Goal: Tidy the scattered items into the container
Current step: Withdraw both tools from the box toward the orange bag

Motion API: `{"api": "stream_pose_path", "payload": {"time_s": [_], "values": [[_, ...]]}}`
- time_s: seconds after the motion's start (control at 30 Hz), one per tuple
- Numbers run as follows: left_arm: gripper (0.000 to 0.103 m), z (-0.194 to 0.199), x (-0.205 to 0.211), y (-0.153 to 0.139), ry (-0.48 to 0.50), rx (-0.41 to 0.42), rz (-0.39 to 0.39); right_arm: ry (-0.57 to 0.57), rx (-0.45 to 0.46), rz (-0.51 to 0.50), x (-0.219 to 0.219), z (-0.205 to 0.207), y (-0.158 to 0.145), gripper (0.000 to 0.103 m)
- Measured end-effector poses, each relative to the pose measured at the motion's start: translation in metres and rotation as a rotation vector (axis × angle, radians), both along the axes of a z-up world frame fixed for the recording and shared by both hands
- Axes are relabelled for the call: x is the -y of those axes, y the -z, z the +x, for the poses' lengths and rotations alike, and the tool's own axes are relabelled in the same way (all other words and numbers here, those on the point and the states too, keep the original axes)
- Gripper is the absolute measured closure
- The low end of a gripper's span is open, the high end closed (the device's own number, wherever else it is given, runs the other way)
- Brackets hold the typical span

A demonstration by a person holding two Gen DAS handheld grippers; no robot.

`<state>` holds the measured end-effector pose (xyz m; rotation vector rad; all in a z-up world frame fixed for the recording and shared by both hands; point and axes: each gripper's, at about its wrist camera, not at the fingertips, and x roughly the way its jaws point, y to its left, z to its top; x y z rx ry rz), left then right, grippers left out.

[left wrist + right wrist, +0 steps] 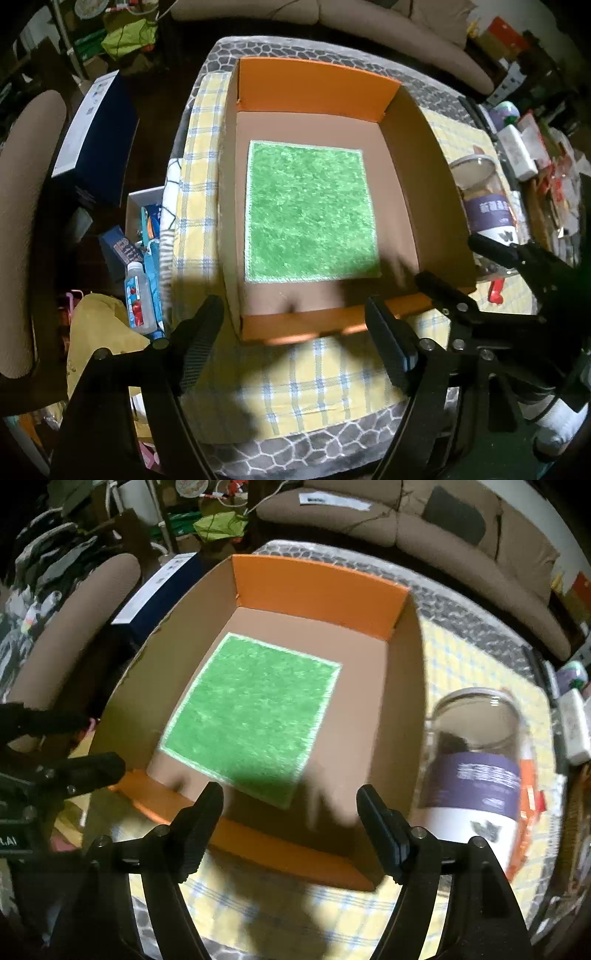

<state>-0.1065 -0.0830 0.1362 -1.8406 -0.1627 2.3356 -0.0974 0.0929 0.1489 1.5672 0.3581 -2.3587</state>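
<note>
The clear plastic jar (pixel 476 760) with the purple-and-white label is what I would go for first; it lies on its side on the yellow plaid cloth (pixel 295 384), just beside the right wall of the cardboard box (pixel 402 709), its open mouth facing away from me. I judge it light and fairly stiff but smooth and round, so it could roll or squirt out of a shallow pinch; I would take it across the labelled middle of the body, where the paper should give more grip than bare plastic, and close gently in case the wall flexes. Something orange and red (pixel 532 794) lies against its far side, too hidden for me to name. The box has orange end flaps and already holds a green fuzzy cloth (pixel 310 210) lying flat on its floor, soft and limp by the look of it. My right gripper (pixel 290 830) hangs over the near edge of the box, jaws spread wide and holding nothing. My left gripper (pixel 295 345) hovers just short of the near orange flap, equally wide apart and empty.
</note>
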Motion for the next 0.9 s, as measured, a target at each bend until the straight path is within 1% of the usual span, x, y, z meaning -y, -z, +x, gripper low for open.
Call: {"api": "stream_pose_path", "payload": {"time_s": [0.1, 0.17, 0.3, 0.47, 0.53, 0.67, 0.9], "values": [[0.026, 0.006, -0.008, -0.003, 0.002, -0.002, 0.008, 0.018, -0.021, -0.016, -0.012, 0.01, -0.007, 0.026], [0.015, 0.011, -0.016, -0.005, 0.002, 0.0, 0.026, 0.035, -0.028, -0.03, -0.024, 0.016, -0.011, 0.025], [0.012, 0.017, -0.035, -0.009, 0.002, 0.003, 0.047, 0.065, -0.035, -0.044, -0.048, 0.026, -0.016, 0.024], [0.003, 0.023, -0.067, -0.013, 0.013, 0.016, 0.093, 0.095, -0.048, -0.091, -0.085, 0.037, -0.027, 0.022], [0.003, 0.027, -0.083, -0.013, 0.026, 0.025, 0.108, 0.11, -0.049, -0.113, -0.102, 0.042, -0.03, 0.02], [0.003, 0.03, -0.118, -0.015, 0.063, 0.019, 0.108, 0.158, -0.05, -0.139, -0.145, 0.049, -0.033, 0.019], [0.003, 0.031, -0.184, -0.028, 0.127, -0.033, 0.125, 0.324, -0.039, -0.223, -0.25, 0.056, -0.025, 0.019]]}}
